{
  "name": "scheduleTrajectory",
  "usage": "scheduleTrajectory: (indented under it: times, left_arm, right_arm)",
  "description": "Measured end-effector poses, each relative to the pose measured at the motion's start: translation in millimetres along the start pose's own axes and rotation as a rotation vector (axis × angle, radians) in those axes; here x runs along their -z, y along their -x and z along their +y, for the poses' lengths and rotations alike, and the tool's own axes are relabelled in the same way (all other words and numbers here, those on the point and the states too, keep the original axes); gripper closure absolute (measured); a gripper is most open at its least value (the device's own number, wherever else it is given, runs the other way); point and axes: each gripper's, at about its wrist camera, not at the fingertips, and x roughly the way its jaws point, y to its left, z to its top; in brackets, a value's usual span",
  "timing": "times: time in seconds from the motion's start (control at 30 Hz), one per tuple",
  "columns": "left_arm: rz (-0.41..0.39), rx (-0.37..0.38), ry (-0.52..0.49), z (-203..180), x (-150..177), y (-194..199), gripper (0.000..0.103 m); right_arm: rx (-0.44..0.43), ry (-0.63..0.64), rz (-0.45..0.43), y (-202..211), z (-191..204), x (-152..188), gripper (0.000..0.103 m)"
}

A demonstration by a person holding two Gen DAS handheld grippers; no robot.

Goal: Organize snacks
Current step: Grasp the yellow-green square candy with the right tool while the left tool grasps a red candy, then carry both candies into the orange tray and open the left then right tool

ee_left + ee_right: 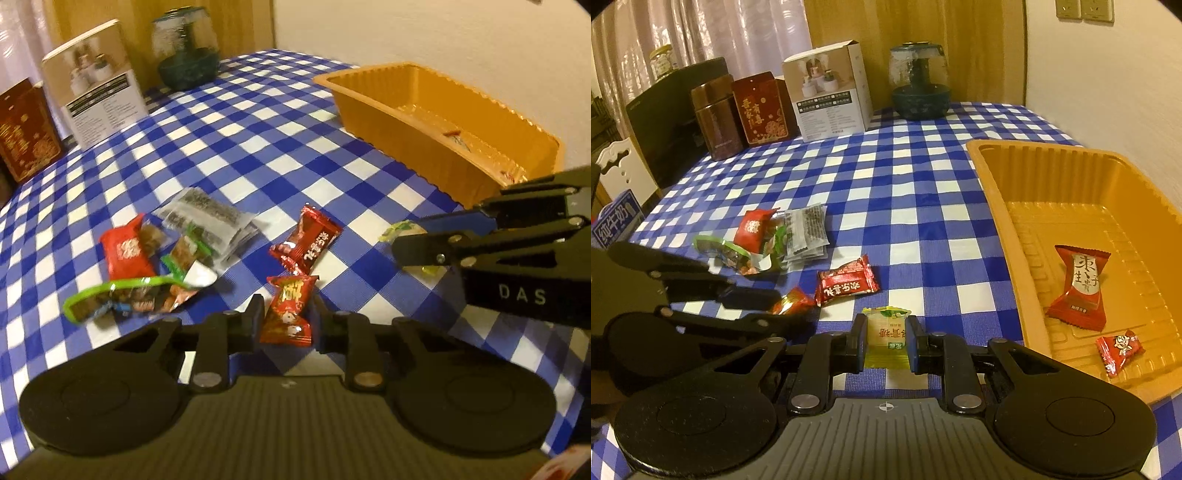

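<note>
Low in the left wrist view, the left tool [286, 317] is clamped on a red candy [287, 314] lying on the checked table [229, 122]. Low in the right wrist view, the right tool [888, 341] pinches a yellow-green candy [887, 326]. Both look light, crinkly and slippery, so grip the firm middle, not the twisted ends. The orange tray [997, 206] sits at right.

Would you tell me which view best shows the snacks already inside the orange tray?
The right wrist view: the orange tray lies open, showing two red packets inside. The left wrist view sees only slivers beyond its near wall.
</note>
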Motion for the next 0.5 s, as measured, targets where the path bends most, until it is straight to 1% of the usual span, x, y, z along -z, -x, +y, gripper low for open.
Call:
scheduleTrajectory:
  times: [0.3,0.43,0.5]
  left_arm:
    - [0.0,-0.018,0.185,6,7,36,0.08]
    - [-0.012,-0.028,0.281,5,10,55,0.08]
    - [-0.015,-0.03,0.308,3,11,64,0.08]
  right_arm:
    - [-0.008,-0.024,-0.011,23,1,3,0.081]
    - [-0.015,-0.034,-0.021,39,5,5,0.081]
    - [-0.016,-0.038,-0.03,49,6,4,0.081]
